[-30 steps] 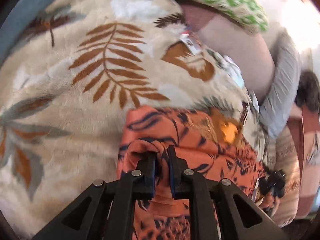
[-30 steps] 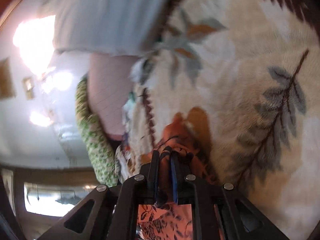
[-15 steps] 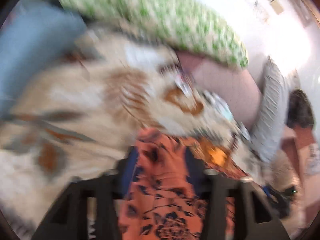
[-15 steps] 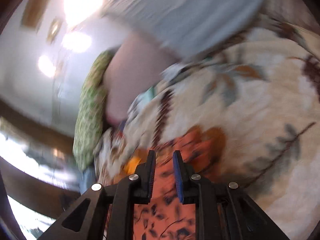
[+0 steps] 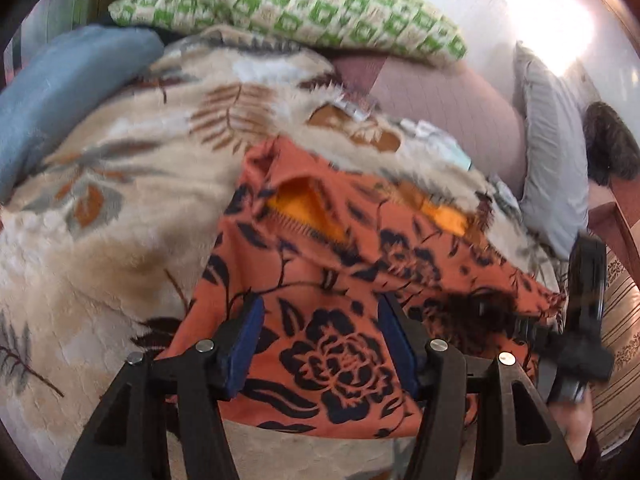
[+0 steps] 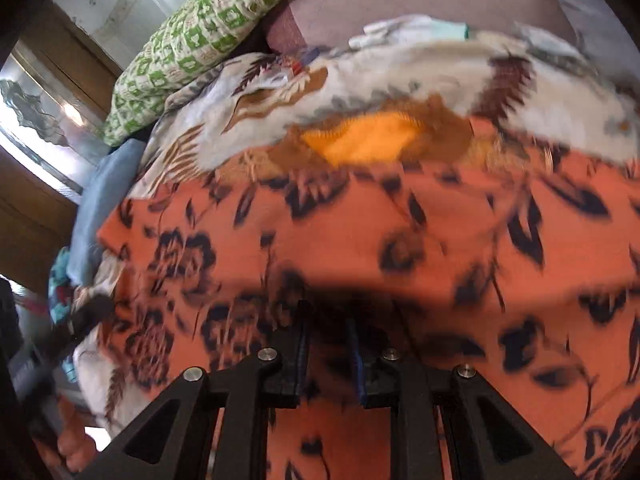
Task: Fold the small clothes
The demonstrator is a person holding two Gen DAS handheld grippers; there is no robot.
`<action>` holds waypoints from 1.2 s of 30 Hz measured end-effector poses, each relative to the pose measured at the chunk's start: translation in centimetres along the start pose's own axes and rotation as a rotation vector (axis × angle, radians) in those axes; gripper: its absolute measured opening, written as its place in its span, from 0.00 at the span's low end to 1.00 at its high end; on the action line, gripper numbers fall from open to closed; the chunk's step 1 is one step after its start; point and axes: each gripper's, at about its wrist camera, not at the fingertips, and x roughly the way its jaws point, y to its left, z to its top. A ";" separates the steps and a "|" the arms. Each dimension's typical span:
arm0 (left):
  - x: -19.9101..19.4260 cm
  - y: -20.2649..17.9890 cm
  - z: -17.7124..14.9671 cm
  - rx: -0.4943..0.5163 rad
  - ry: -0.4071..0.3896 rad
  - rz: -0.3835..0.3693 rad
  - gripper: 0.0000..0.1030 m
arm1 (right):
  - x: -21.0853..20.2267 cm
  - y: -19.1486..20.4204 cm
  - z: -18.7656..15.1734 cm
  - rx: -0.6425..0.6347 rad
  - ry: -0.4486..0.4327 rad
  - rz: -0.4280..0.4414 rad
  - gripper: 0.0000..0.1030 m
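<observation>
In the left wrist view, the orange floral garment (image 5: 340, 288) is being seen spread on the leaf-print blanket (image 5: 120, 200), with the left gripper (image 5: 320, 344) hovering over its near edge, jaws wide apart and empty. The cloth is judged light, soft and limp, best pinched at a corner or hem. A green patterned pillow (image 5: 300, 4) is lying far behind; a blue cushion (image 5: 60, 92) is lying at the far left.

In the right wrist view, the right gripper (image 6: 328, 356) is being held over the garment's near part, jaws parted slightly, nothing visibly clamped. The fluffy blanket may be snagging the fabric.
</observation>
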 end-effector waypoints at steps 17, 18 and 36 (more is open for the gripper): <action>-1.2 3.9 2.5 -0.117 -0.068 -0.006 0.57 | -8.1 -3.4 4.2 0.122 -0.183 -0.116 0.21; -1.4 4.1 2.5 -0.125 -0.072 -0.007 0.57 | -8.9 -4.2 3.1 0.143 -0.178 -0.127 0.21; 1.6 1.2 0.0 0.076 0.018 0.249 0.66 | -10.0 -11.5 -8.7 0.303 -0.116 -0.191 0.21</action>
